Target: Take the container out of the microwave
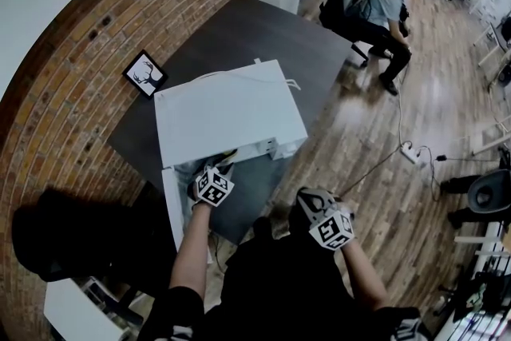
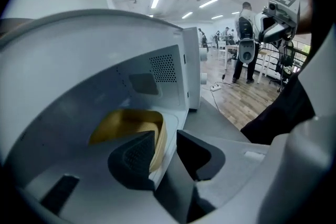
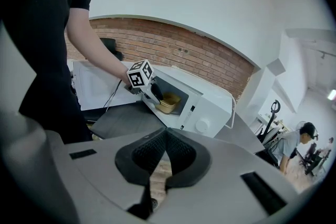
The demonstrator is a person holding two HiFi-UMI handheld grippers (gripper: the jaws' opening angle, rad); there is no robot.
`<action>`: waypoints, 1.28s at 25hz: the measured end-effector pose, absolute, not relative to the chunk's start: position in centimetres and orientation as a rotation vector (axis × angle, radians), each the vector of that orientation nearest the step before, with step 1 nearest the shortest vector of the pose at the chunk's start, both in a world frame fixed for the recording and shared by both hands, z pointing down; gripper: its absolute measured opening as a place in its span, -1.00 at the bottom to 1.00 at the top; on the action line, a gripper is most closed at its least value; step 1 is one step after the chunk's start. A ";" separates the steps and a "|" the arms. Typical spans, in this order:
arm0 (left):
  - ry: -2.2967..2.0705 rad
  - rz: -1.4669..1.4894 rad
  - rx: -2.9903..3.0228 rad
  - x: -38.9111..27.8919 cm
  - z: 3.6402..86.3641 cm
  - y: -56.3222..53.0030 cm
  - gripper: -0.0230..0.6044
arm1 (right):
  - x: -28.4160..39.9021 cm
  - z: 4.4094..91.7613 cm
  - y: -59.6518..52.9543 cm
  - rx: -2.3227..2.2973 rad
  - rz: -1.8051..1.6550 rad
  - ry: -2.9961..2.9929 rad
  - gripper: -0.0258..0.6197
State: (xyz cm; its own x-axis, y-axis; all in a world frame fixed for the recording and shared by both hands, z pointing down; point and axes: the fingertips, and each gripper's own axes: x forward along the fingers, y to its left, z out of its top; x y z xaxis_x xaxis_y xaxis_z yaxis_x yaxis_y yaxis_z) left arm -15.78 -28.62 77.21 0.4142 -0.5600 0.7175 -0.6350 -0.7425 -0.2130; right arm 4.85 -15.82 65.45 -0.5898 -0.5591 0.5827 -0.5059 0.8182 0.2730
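Note:
A white microwave (image 1: 227, 120) stands on a dark table (image 1: 239, 36) with its door (image 1: 172, 208) swung open to the left. Inside the cavity sits a yellow container (image 2: 131, 123), which also shows in the right gripper view (image 3: 168, 104). My left gripper (image 2: 165, 152) is at the cavity's mouth, jaws open. Its left finger (image 2: 134, 157) lies over the container's near rim, and the right finger is outside the wall. In the head view this gripper (image 1: 223, 162) reaches into the opening. My right gripper (image 3: 165, 136) hangs back off the table's edge, shut and empty.
A brick wall runs along the table's left side, with a small framed deer picture (image 1: 144, 75) leaning on it. A person sits on a chair (image 1: 383, 12) across the wooden floor. A power strip (image 1: 411, 153) and its cable lie on the floor to the right.

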 end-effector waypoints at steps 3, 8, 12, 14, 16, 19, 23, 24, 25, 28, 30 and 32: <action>-1.082 1.266 2.547 -16.1 77.8 -28.8 -0.56 | 4.9 65.6 -15.8 0.777 -0.097 -2.319 -0.92; -1.074 1.298 2.524 -16.4 78.5 -29.1 -0.56 | 5.1 65.6 -15.8 0.774 -0.095 -2.314 -0.92; -1.068 1.325 2.512 -16.6 78.9 -29.3 -0.57 | 5.4 65.5 -16.1 0.781 -0.102 -2.309 -0.92; -1.054 1.351 2.515 -16.6 79.3 -29.4 -0.58 | 5.5 65.6 -16.1 0.782 -0.108 -2.310 -0.92; -1.041 1.372 2.522 -16.4 79.6 -29.6 -0.62 | 5.6 65.6 -16.2 0.786 -0.107 -2.305 -0.92; -1.035 1.389 2.543 -16.1 79.2 -30.0 -0.75 | 5.9 65.7 -16.1 0.795 -0.096 -2.293 -0.92; -1.031 1.405 2.555 -16.1 79.4 -30.3 -0.79 | 6.1 65.6 -16.2 0.799 -0.093 -2.285 -0.92; -1.029 1.408 2.552 -16.1 79.5 -30.3 -0.80 | 6.1 65.6 -16.3 0.801 -0.093 -2.287 -0.92; -1.025 1.409 2.550 -16.1 79.6 -30.3 -0.81 | 6.1 65.6 -16.3 0.801 -0.094 -2.287 -0.92; -1.018 1.408 2.556 -16.0 79.5 -30.1 -0.82 | 6.0 65.6 -16.4 0.798 -0.095 -2.285 -0.92; -1.021 1.401 2.564 -16.0 79.2 -30.0 -0.83 | 5.8 65.7 -16.5 0.795 -0.093 -2.289 -0.92; -1.022 1.399 2.559 -16.2 79.3 -29.8 -0.83 | 5.5 65.8 -16.5 0.788 -0.094 -2.293 -0.92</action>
State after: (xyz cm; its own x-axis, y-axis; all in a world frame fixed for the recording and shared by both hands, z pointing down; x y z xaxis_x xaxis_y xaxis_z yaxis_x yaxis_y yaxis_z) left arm -16.23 -29.78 79.33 0.3719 -0.5245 0.7659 -0.5706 -0.7799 -0.2571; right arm 5.54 -16.52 65.79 -0.5696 -0.5641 0.5978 -0.5130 0.8123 0.2776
